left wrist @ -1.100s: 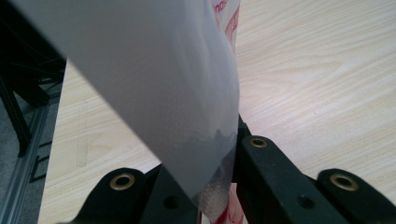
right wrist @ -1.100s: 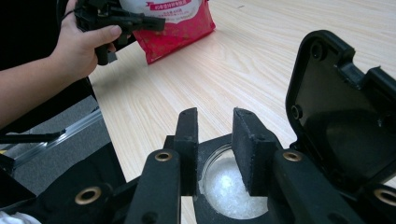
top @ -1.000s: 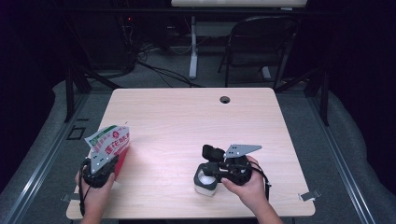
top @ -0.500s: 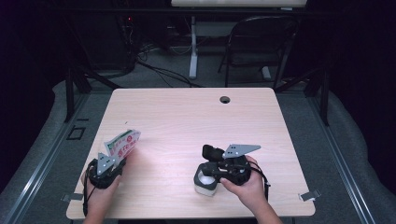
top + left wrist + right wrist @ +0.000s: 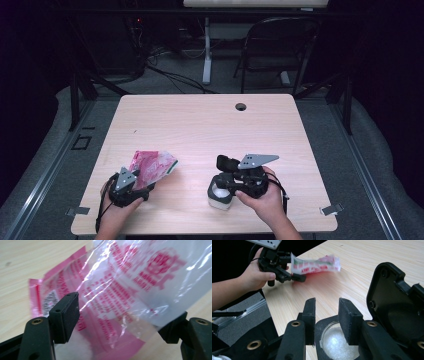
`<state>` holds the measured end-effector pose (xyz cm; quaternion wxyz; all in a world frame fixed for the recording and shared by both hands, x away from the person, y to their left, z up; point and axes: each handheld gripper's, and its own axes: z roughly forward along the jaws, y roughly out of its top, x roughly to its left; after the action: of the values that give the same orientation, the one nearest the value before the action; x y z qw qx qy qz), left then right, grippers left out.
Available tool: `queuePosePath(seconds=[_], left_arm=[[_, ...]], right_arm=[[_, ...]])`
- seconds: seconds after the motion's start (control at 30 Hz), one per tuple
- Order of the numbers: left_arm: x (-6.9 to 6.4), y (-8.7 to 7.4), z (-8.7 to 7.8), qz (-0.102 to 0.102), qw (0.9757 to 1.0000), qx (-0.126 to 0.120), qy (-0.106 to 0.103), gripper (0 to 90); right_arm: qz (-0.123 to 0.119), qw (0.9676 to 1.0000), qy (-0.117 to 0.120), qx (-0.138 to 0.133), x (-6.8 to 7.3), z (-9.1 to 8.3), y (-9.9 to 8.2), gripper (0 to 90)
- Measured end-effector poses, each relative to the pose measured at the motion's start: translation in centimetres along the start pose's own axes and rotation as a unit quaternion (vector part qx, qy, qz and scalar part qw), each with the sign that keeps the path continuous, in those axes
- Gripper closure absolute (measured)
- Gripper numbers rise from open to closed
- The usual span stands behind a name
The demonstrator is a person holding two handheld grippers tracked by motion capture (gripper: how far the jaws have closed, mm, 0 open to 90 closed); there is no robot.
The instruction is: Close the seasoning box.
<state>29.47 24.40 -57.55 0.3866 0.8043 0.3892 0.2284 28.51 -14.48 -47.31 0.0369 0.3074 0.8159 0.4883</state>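
A pink and clear plastic bag (image 5: 152, 167) with red print lies on the table at the near left. My left gripper (image 5: 142, 178) is at its near end. In the left gripper view the bag (image 5: 140, 282) lies loose between the jaws, which have just been opening and stand wide. My right gripper (image 5: 221, 184) is over a small black-and-white container (image 5: 220, 199) whose black lid (image 5: 227, 162) is swung up. Its jaws (image 5: 327, 303) have just been opening and straddle the container's rim (image 5: 322, 327), one outside and one over the white granules (image 5: 337, 342), with a gap around the rim.
The wooden table (image 5: 210, 125) has a cable hole (image 5: 241, 106) near its far edge. A folding chair (image 5: 280, 45) and a desk leg with cables stand beyond it. The right gripper view shows the left hand (image 5: 254, 275) and the bag (image 5: 317, 265) near the table's edge.
The bag has come down from a raised tilt to lie on the table. The left gripper sank toward the near edge and its jaws let go. The right hand stayed put.
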Motion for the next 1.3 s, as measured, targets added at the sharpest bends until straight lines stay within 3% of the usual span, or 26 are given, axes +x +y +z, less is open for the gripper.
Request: queuePosePath(seconds=[0.1,0.27,0.5,0.77,1.3], left_arm=[[-0.9,0.0,0.4,0.029,0.9995,0.012,-0.005,28.5],[-1.7,0.2,0.6,0.044,0.9988,0.017,-0.014,29.6],[-2.7,0.5,0.7,0.046,0.9985,0.012,-0.027,29.6],[-4.4,1.1,1.0,0.070,0.9966,0.011,-0.043,29.7],[-5.7,2.2,0.6,0.069,0.9956,-0.004,-0.063,29.5]], right_arm=[[0.002,1.0000,-0.001,-0.002,0.0,0.0,0.0,66.1],[0.002,1.0000,-0.001,-0.004,0.0,0.0,0.0,65.4],[0.004,1.0000,-0.002,0.000,-0.1,-0.1,0.0,63.7],[0.009,0.9998,-0.001,0.016,-0.2,-0.2,0.2,58.4],[0.005,0.9996,-0.020,0.017,-0.4,-1.4,0.5,47.8]])
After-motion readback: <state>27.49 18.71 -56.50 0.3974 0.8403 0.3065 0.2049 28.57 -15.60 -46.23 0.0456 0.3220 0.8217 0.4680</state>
